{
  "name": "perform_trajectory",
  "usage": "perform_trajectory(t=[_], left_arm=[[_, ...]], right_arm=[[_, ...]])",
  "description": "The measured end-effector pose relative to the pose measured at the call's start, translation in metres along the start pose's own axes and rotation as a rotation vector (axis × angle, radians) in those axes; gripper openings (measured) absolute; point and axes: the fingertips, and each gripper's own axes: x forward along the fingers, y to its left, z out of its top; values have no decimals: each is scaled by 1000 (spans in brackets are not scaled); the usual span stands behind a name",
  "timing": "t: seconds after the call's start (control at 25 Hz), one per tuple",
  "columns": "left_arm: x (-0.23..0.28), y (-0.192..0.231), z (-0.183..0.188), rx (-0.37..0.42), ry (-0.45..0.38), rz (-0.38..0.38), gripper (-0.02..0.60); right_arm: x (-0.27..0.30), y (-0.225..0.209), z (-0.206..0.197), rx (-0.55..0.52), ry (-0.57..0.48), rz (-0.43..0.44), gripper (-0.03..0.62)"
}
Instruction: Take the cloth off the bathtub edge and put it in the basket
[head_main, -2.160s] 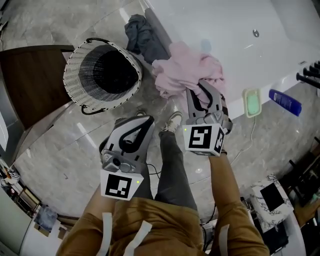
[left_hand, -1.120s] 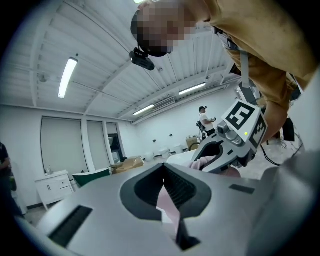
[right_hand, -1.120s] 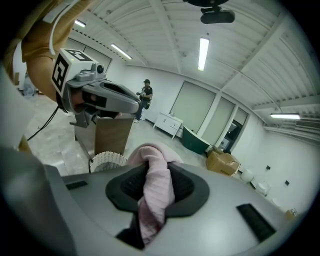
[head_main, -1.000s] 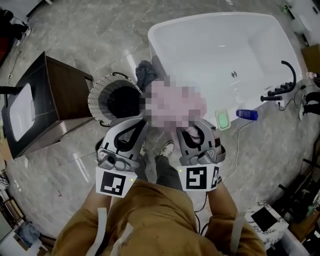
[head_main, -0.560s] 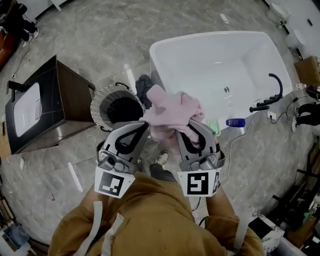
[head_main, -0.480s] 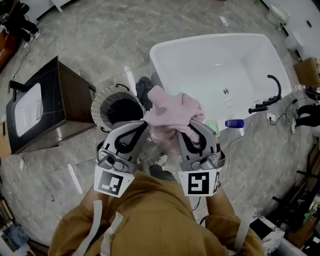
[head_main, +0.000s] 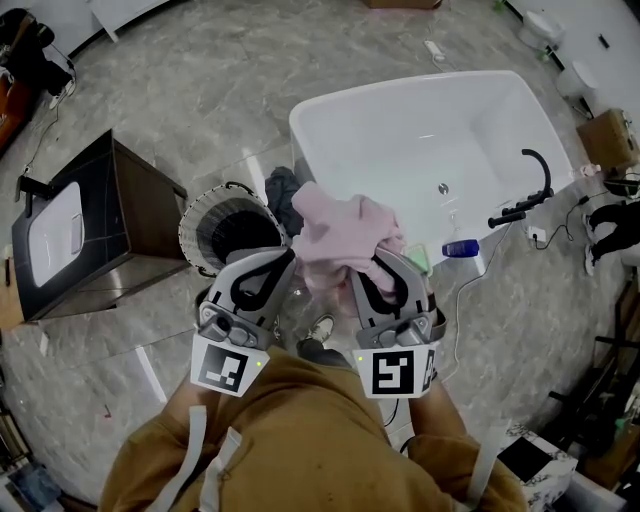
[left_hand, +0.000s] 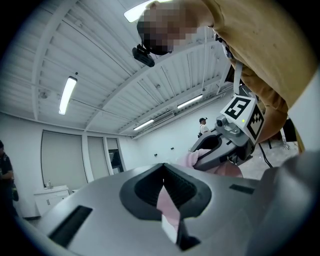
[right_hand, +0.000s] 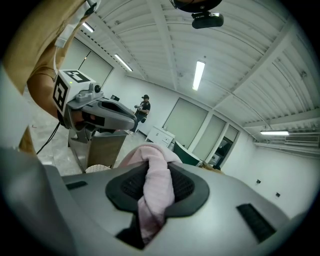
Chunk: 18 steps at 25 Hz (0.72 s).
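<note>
Pink cloth (head_main: 340, 228) in right tool (head_main: 385, 260)

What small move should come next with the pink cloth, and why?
Probably carry the cloth to the left until it hangs over the basket. The left gripper and the right gripper are both shut on it, yet the basket opening lies beside the cloth, not under it.
</note>
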Motion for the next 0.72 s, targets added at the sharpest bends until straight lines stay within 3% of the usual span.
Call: perform_trajectory(t=[0.28,0.4,0.72], left_arm=[[-8,20,23,-13,-10,97,6],[-26,40,30,-7,42,179,6],[-120,70,-4,-23,153,407,6]], right_arm=[[3,6,14,-1,-46,48,89],[14,22,30,-30,-98,114,90],[53,98,84,-100,-197,318,90]])
